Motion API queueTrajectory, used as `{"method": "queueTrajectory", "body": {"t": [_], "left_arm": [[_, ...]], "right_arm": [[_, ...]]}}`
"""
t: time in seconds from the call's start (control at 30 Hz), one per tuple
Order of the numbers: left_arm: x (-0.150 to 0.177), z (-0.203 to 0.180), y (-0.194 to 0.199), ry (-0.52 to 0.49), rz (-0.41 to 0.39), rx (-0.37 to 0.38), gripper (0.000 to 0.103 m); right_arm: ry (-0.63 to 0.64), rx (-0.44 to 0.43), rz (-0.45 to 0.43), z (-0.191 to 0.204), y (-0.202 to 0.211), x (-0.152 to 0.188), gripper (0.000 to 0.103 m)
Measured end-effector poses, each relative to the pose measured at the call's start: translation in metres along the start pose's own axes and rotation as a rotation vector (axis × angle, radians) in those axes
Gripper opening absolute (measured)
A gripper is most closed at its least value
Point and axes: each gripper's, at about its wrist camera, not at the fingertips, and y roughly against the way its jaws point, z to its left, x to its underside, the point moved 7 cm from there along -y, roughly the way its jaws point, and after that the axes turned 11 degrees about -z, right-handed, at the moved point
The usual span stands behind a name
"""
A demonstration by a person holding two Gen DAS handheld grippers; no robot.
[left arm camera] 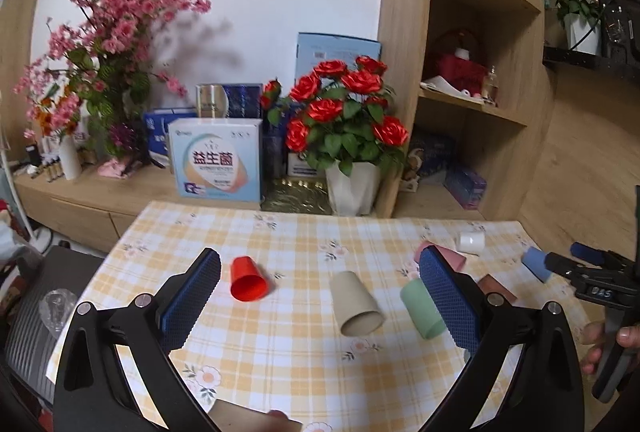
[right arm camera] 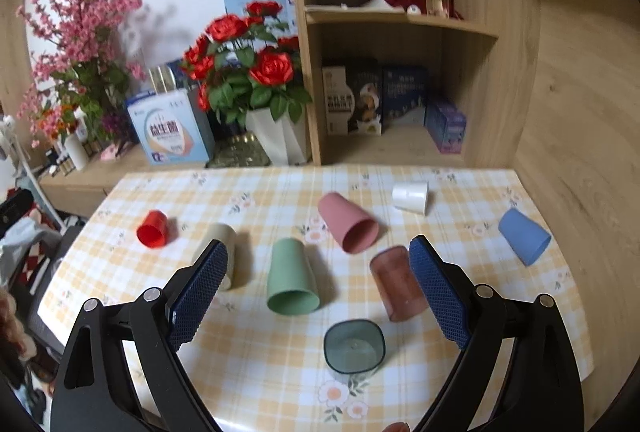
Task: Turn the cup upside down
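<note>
Several cups lie on their sides on the checked tablecloth (right arm camera: 256, 372): red (right arm camera: 153, 228), beige (right arm camera: 218, 244), green (right arm camera: 292, 282), pink (right arm camera: 349, 228), translucent brown (right arm camera: 398, 284), white (right arm camera: 411, 196) and blue (right arm camera: 524, 236). A dark teal square cup (right arm camera: 354, 347) stands upright, mouth up, nearest my right gripper. My right gripper (right arm camera: 316, 260) is open and empty above the table, the green cup between its fingers in view. My left gripper (left arm camera: 320, 272) is open and empty, facing the beige cup (left arm camera: 356, 304), with the red cup (left arm camera: 247, 279) to its left and the green cup (left arm camera: 422, 308) to its right.
A pot of red roses (right arm camera: 256, 83), boxes and a pink blossom vase (right arm camera: 80, 43) stand on the low cabinet behind the table. A wooden shelf unit (right arm camera: 400, 31) rises at the back right. The right gripper tool shows in the left wrist view (left arm camera: 592, 272). A dark chair (left arm camera: 36, 312) stands at the left.
</note>
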Motion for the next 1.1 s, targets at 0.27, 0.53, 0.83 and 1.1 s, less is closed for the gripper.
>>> {"method": "queueTrajectory", "body": {"t": [0.27, 0.53, 0.83, 1.1], "left_arm": [[0.001, -0.002, 0.000, -0.001, 0.026, -0.016, 0.097], [0.006, -0.005, -0.001, -0.012, 0.046, -0.013, 0.097], [0.013, -0.006, -0.003, -0.014, 0.073, -0.017, 0.097], [0.015, -0.004, -0.002, -0.011, 0.078, -0.019, 0.097]], "right_arm": [[-0.035, -0.002, -0.031, -0.002, 0.008, -0.005, 0.089], [-0.038, 0.004, -0.031, -0.003, 0.008, -0.001, 0.089], [-0.046, 0.002, -0.046, -0.002, 0.013, -0.003, 0.089], [-0.045, 0.016, -0.046, -0.003, 0.014, -0.004, 0.089]]}}
